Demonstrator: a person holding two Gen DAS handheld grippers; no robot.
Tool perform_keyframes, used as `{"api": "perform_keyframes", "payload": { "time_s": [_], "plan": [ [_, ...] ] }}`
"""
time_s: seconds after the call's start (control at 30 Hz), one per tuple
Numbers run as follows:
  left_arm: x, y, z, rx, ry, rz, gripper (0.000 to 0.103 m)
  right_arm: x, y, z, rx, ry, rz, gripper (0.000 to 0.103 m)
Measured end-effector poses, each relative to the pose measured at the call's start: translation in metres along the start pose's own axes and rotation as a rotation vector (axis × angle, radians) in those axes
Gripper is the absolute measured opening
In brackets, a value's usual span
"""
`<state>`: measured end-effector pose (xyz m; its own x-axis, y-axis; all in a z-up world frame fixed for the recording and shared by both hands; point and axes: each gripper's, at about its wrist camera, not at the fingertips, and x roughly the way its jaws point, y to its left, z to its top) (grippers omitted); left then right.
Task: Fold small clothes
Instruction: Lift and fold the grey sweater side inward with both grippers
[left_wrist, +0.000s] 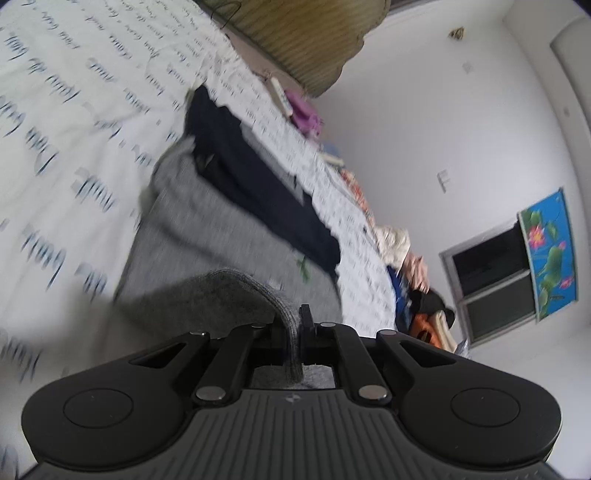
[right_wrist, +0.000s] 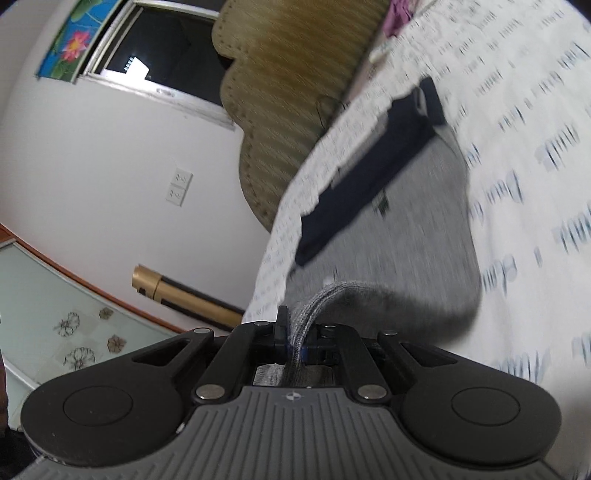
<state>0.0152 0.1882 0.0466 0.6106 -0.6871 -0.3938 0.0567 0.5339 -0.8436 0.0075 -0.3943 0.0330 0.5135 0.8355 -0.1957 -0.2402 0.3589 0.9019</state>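
L gripper jaws pinching grey garment edge, R gripper likewise, bedsheet beneath

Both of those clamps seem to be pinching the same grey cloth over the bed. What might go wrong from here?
1. The left hand-held gripper holds only a thin bunched edge of the grey garment, so it may slip out.
2. The right hand-held gripper grips a similar narrow edge; uneven pulling could skew the fold.
3. The dark garment lies on the grey one and might get dragged along.
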Motion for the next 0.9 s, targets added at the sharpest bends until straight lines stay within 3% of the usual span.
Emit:
{"api": "perform_keyframes", "payload": {
  "time_s": [0.4, 0.63, 0.73, 0.9],
  "plan": [
    [0.076, -0.011, 0.119, 0.023, -0.080, -0.022, 0.006, 0.070, -0.037, 0.122, 0.011, -0.096, 0.046, 0.010],
    [0.134, -0.013, 0.179, 0.053, -0.087, 0.018, 0.006, 0.123, -0.057, 0.192, 0.015, -0.124, 0.044, 0.010],
    [0.158, 0.004, 0.203, 0.051, -0.146, 0.098, 0.006, 0.145, -0.077, 0.220, 0.064, -0.160, -0.007, 0.013],
    [0.199, 0.038, 0.210, 0.076, -0.089, 0.219, 0.006, 0.181, -0.138, 0.237, 0.250, -0.142, -0.124, 0.021]
  ]
}}
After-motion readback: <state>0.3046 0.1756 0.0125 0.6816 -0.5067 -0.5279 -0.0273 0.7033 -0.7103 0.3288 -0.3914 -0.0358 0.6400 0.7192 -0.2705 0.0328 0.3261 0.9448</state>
